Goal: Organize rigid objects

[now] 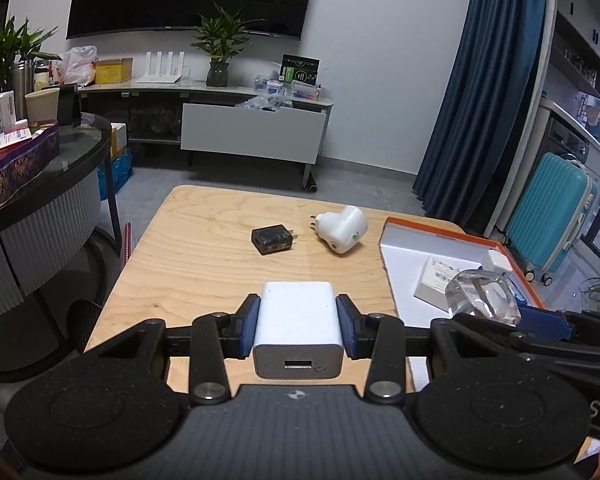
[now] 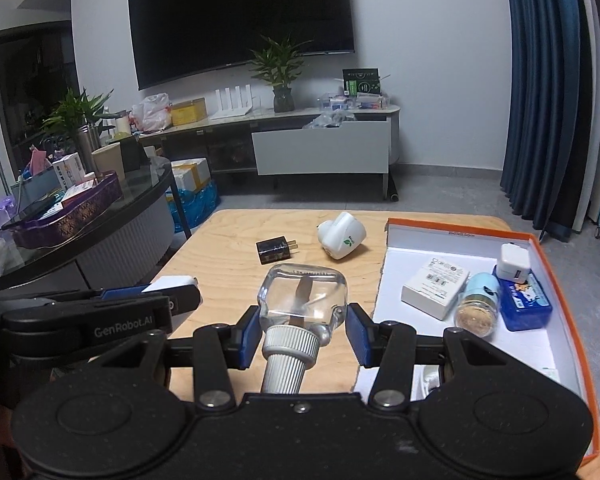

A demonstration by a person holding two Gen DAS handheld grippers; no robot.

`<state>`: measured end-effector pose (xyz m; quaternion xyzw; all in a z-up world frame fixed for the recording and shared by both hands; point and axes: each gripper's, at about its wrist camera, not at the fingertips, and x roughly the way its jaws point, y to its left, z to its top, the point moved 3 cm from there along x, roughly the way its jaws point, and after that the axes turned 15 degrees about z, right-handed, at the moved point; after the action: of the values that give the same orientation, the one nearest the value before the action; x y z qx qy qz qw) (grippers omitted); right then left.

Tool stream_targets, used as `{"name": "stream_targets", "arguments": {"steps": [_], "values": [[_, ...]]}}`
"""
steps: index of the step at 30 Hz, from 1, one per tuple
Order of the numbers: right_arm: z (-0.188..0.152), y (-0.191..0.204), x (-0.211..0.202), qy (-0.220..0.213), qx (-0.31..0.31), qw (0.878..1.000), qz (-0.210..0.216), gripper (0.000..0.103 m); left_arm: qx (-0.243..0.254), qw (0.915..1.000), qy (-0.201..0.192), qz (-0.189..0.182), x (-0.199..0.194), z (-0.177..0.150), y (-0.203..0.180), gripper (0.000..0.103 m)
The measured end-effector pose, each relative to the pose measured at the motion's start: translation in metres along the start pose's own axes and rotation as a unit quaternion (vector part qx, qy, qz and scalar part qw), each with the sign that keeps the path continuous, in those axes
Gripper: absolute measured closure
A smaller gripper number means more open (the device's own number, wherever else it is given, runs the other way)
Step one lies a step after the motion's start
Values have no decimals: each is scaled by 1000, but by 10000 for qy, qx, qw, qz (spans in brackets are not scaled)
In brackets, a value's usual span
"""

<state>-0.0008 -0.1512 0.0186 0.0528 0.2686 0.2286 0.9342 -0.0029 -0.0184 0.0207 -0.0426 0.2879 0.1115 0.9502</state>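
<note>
You see a pale wooden table [image 1: 204, 248] with visible grain and a matt finish. The white charger [image 1: 298, 320] looks like smooth matt plastic. The bottle [image 2: 302, 296] is clear, glossy glass or plastic with a ribbed white plastic cap [image 2: 286, 356]. The box [image 2: 440, 236] looks like matt white cardboard edged orange.

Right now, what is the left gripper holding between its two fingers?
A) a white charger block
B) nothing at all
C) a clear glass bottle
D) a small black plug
A: in the left wrist view the blue pads of the left gripper press on both sides of a white charger block, while the black plug lies loose on the wooden table farther off.
</note>
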Motion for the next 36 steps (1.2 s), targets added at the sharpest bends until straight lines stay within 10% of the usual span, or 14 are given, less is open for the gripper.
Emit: {"name": "stream_targets", "arguments": {"steps": [36], "values": [[-14, -26, -55, -388, 139, 9982, -433, 47, 340, 9986, -60, -391, -28, -14, -39, 62]]}}
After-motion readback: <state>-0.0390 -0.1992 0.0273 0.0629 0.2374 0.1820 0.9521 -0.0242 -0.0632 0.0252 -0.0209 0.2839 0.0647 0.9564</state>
